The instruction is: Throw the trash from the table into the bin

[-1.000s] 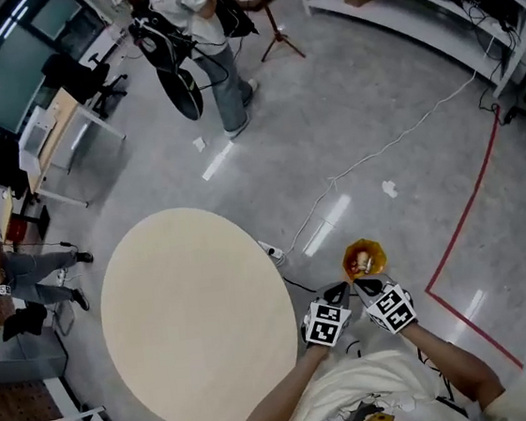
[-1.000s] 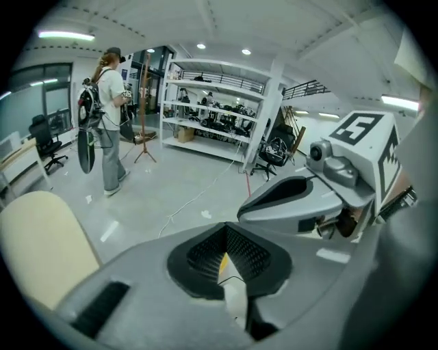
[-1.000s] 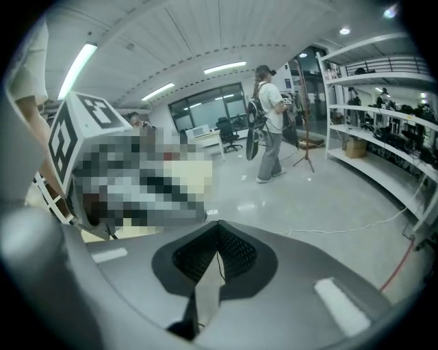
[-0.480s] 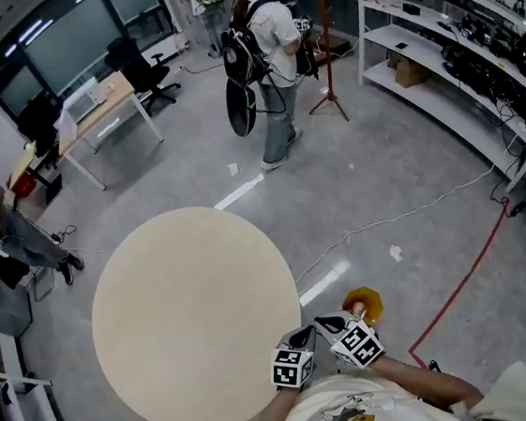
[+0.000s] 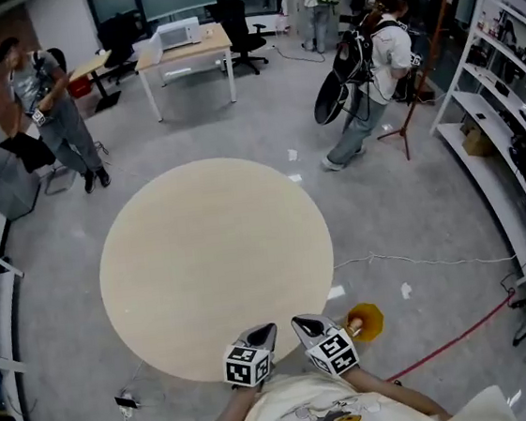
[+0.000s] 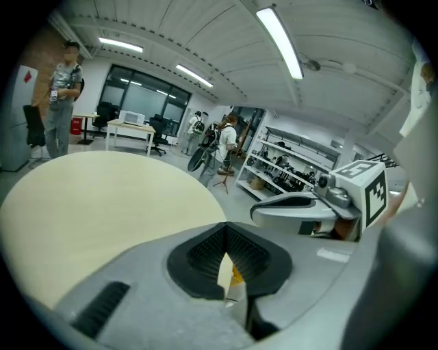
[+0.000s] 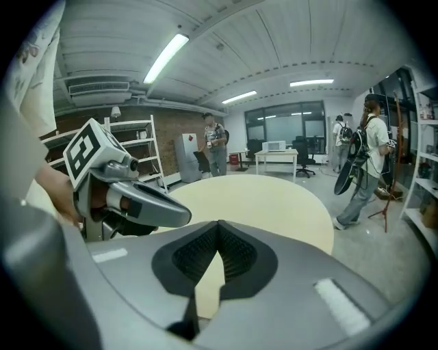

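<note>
The left gripper and right gripper hover closed and empty over the round bench's near edge, likely because the trash is already in the orange bin at right.

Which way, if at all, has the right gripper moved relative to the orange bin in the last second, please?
Yes. The right gripper has swung left, away from the orange bin it pointed at, toward the table.
</note>
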